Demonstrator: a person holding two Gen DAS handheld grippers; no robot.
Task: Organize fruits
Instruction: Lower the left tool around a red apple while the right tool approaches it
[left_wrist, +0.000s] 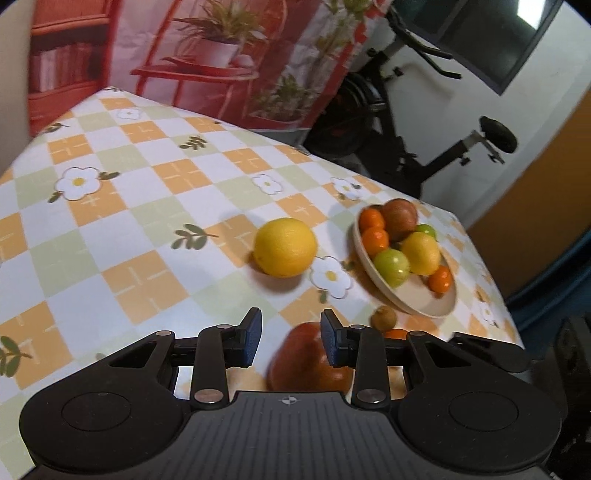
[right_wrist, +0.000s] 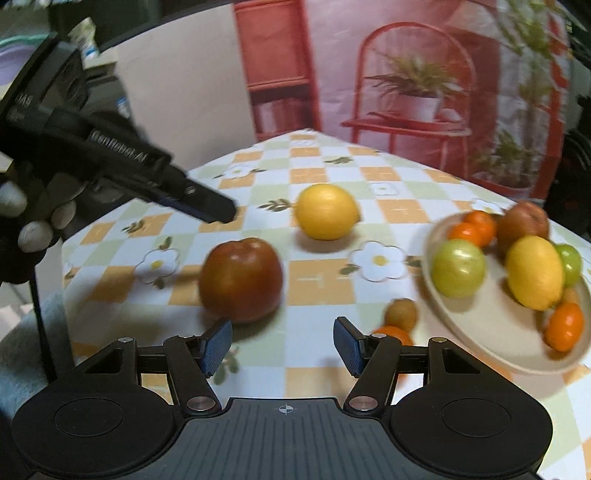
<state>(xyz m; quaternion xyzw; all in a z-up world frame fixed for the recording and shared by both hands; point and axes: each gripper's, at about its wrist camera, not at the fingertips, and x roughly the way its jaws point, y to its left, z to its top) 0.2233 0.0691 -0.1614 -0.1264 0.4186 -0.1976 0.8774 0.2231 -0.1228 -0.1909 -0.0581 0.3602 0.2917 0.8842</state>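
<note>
The desk (left_wrist: 155, 206) wears a checked cloth of orange, green and white squares with printed daisies. Near its right end, as the left wrist camera sees it, sits a cream bowl (left_wrist: 424, 306) holding small oranges, two green fruits, a lemon and a brownish-red apple.

The left gripper (left_wrist: 291, 341) hangs over the cloth with its jaws apart and nothing clamped; a red apple (left_wrist: 306, 360) lies on the desk below, partly behind its right finger. The right gripper (right_wrist: 282, 345) also stands open and empty above the cloth, the same apple just beyond its left finger.

A loose lemon (left_wrist: 285, 246) rests on the desk left of the bowl, apart from it. A small brownish fruit (left_wrist: 384, 318) lies just beside the bowl's near rim, with a small orange (left_wrist: 395, 334) next to it.
</note>
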